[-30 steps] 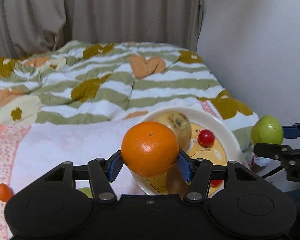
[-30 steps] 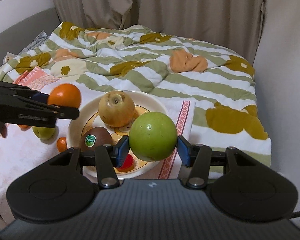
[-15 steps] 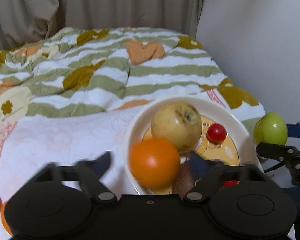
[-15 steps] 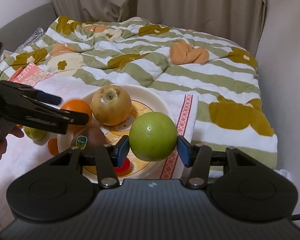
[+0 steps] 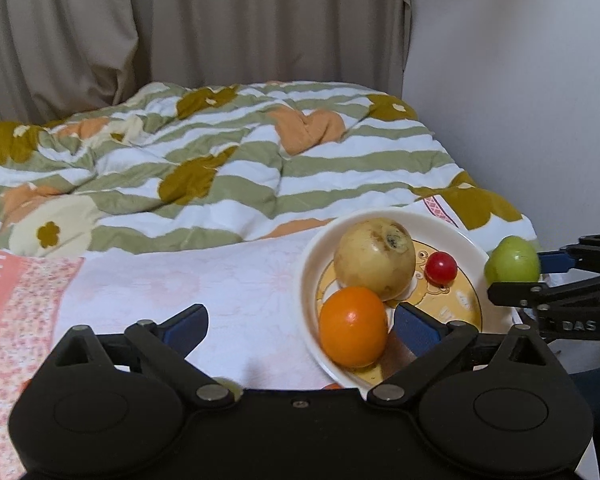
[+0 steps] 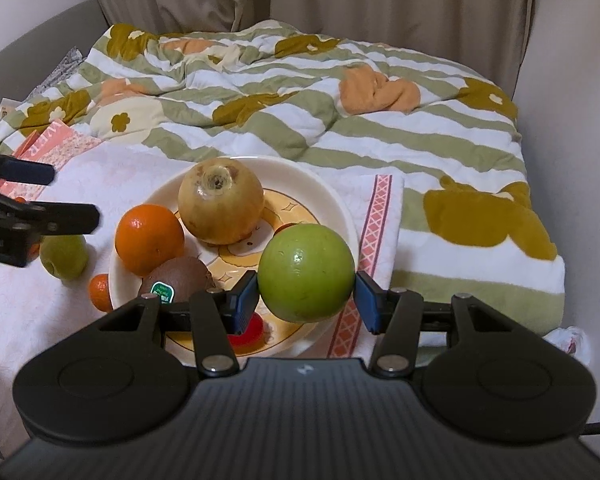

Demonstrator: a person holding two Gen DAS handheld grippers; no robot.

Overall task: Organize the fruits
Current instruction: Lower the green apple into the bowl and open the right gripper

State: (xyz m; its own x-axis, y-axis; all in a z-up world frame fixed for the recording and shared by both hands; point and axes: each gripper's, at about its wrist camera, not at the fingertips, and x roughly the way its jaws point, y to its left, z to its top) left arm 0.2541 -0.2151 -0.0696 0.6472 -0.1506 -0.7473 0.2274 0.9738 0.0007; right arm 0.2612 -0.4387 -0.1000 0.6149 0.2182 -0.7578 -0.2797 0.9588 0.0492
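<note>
A white plate (image 5: 312,256) (image 6: 340,216) on the bed holds a yellow-brown pear (image 5: 374,258) (image 6: 220,206), an orange (image 5: 353,332) (image 6: 149,239), a kiwi (image 6: 180,280) and a red cherry tomato (image 5: 441,267). My left gripper (image 5: 302,326) is open and empty, its fingers spread just left of the orange; it also shows in the right wrist view (image 6: 56,196). My right gripper (image 6: 307,300) is shut on a green apple (image 6: 306,272) (image 5: 512,260), held above the plate's near right rim.
A green fruit (image 6: 64,256) and a small tangerine (image 6: 101,292) lie on the pink-white cloth (image 6: 60,320) left of the plate. A striped floral quilt (image 6: 300,92) covers the bed behind. Curtains and a wall stand at the back and right.
My left gripper opened and let go of the orange, which now rests on the plate; the gripper has drawn back to the left. My right gripper still holds the apple.
</note>
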